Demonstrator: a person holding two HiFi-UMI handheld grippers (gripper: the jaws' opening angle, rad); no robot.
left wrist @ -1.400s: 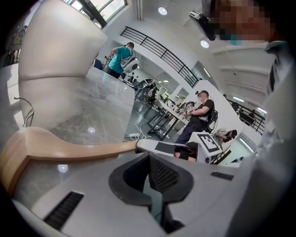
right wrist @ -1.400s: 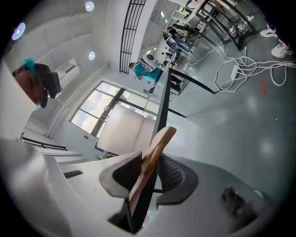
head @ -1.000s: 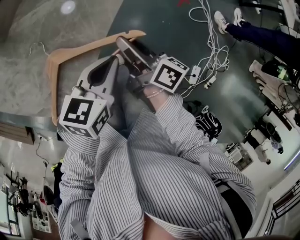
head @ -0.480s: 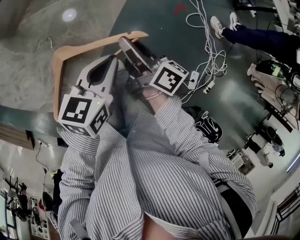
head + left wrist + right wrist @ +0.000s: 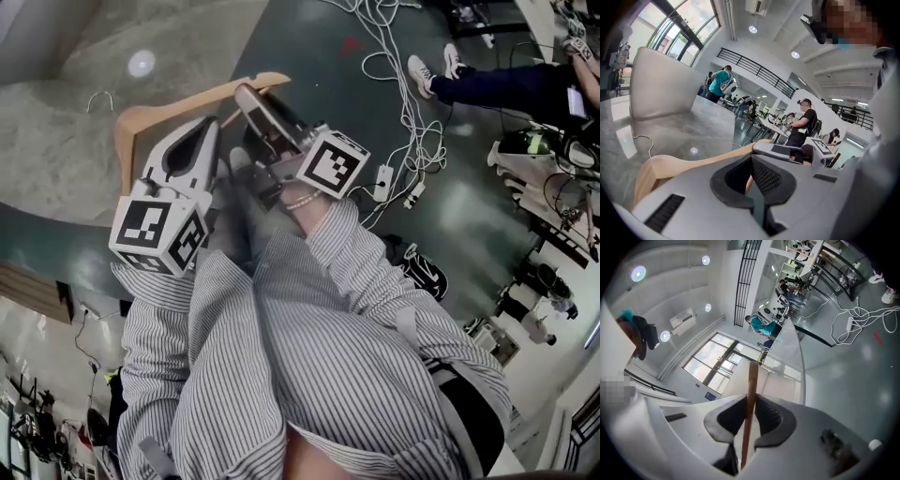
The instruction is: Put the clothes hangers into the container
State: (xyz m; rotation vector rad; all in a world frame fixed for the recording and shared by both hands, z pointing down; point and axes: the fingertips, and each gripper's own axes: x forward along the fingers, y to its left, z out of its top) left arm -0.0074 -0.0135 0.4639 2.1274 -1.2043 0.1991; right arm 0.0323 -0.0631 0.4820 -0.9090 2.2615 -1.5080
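Note:
A wooden clothes hanger [image 5: 187,97] lies over the grey table [image 5: 56,159], its wire hook [image 5: 99,95] pointing away. My right gripper [image 5: 251,94] holds one arm of it near the end. In the right gripper view the hanger [image 5: 751,390] runs straight between the closing jaws, and both pads touch it. My left gripper [image 5: 185,141] lies just inside the hanger's bend, below the arm. In the left gripper view the hanger [image 5: 693,163] crosses beyond the jaws, which stand close together with a thin slit. A tall white curved wall [image 5: 661,84] rises on the table.
The table's edge runs diagonally beside the green floor [image 5: 309,56]. White cables and a power strip [image 5: 382,178] lie on that floor. A seated person's legs and white shoes [image 5: 424,70] are at the top right, and a black bag [image 5: 427,272] is near my side.
Both grippers and the hanger have shifted slightly farther over the table, keeping the same pose to each other. The view has tilted, showing more floor and cables.

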